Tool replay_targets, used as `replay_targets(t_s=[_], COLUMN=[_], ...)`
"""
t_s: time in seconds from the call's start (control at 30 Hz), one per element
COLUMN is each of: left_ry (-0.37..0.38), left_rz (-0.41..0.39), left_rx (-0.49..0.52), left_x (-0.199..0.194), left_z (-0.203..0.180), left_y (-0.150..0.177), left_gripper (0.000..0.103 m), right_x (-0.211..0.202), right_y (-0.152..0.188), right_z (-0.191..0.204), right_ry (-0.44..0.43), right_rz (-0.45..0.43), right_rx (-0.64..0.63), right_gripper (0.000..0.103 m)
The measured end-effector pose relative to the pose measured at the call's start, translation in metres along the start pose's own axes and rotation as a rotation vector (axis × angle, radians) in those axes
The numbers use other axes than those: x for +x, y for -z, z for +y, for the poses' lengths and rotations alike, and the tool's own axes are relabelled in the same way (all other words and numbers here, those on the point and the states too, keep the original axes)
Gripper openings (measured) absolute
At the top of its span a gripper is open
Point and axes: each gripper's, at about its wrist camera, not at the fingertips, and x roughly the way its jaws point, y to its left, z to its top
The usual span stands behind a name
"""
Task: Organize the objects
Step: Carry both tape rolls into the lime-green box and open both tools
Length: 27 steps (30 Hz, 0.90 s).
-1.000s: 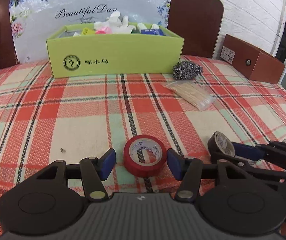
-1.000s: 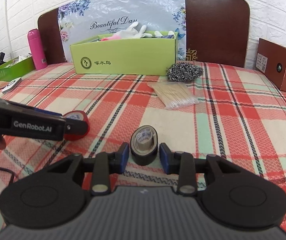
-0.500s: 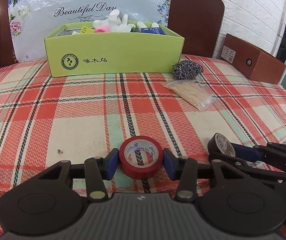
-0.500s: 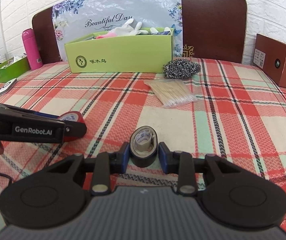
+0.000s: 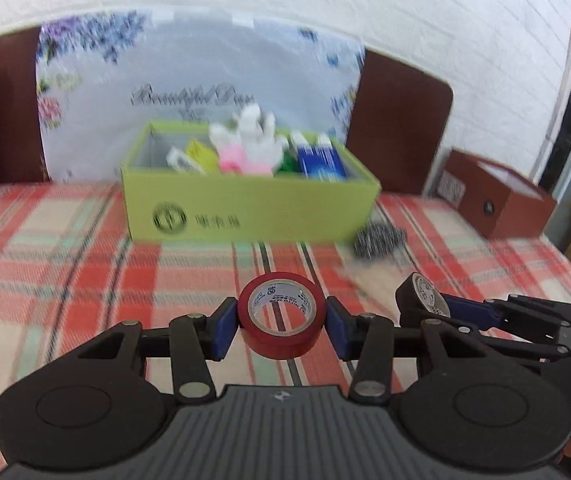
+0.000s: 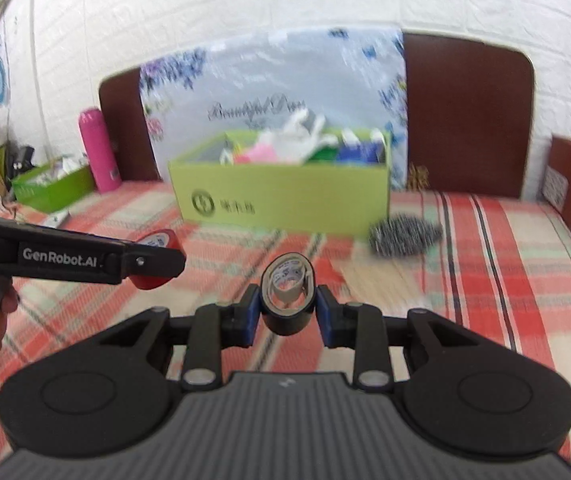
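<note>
"GenRobot.AI" stands in white letters on the side of the left claw (image 6: 157, 258). The floral sheet (image 6: 269, 80) at the far side bears cursive script, blurred, probably "Beautiful Day". The green box (image 6: 285, 196) carries a round logo with unreadable characters.

1. Tape rolls: two, one red (image 5: 281, 315), one black (image 6: 288, 298).
2. Grippers: two, left (image 5: 280, 328), right (image 6: 288, 316).
3. Green boxes: two, a large one (image 5: 245, 204) and a smaller one (image 6: 51, 188) far left.
4. Brown box (image 5: 501, 204): one.
5. Pink bottle (image 6: 97, 156): one.
6. Steel scourer (image 6: 403, 234): one.
7. Floral bag (image 5: 189, 80): one.
</note>
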Motion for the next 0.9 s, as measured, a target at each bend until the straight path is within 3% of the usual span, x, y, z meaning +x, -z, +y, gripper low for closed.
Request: replay_targets(t_s=[0.2, 0.33, 0.53, 0.57, 0.63, 0.8, 0.9], left_ry=[-0.069, -0.111, -0.152, -0.15, -0.172, -0.173, -0.202], left_rz=[-0.123, -0.109, -0.102, -0.108, -0.088, -0.099, -0.104], left_rx=[0.004, -0.015, -0.037, -0.036, -0.041, -0.051, -0.034], left_x=[0.015, 0.052, 0.1, 0.106, 0.116, 0.109, 0.102], left_z=[0.026, 0.047, 0.068, 0.07, 0.073, 0.08, 0.077], left_y=[-0.073, -0.111, -0.131, -0.13, -0.126, -0.103, -0.096], left_gripper=[0.049, 0.049, 0.05, 0.062, 0.084, 0.084, 0.084], right_x=[0.034, 0.076, 0.142, 0.15, 0.167, 0.161, 0.148], right_y=[-0.064, -0.099, -0.116, -0.114, -0.109, -0.079, -0.067], right_z=[0.002, -0.006, -0.021, -0.023, -0.027, -0.023, -0.022], right_ry=[-0.005, 0.008, 0.057, 0.057, 0.05, 0.133, 0.15], right_rz=[-0.129, -0.154, -0.138, -0.129, -0.09, -0.147, -0.171], right_rx=[-0.053, -0.031, -0.041, -0.042, -0.054, -0.12, -0.123], right_gripper=[0.029, 0.029, 0.029, 0.032, 0.073, 0.099, 0.102])
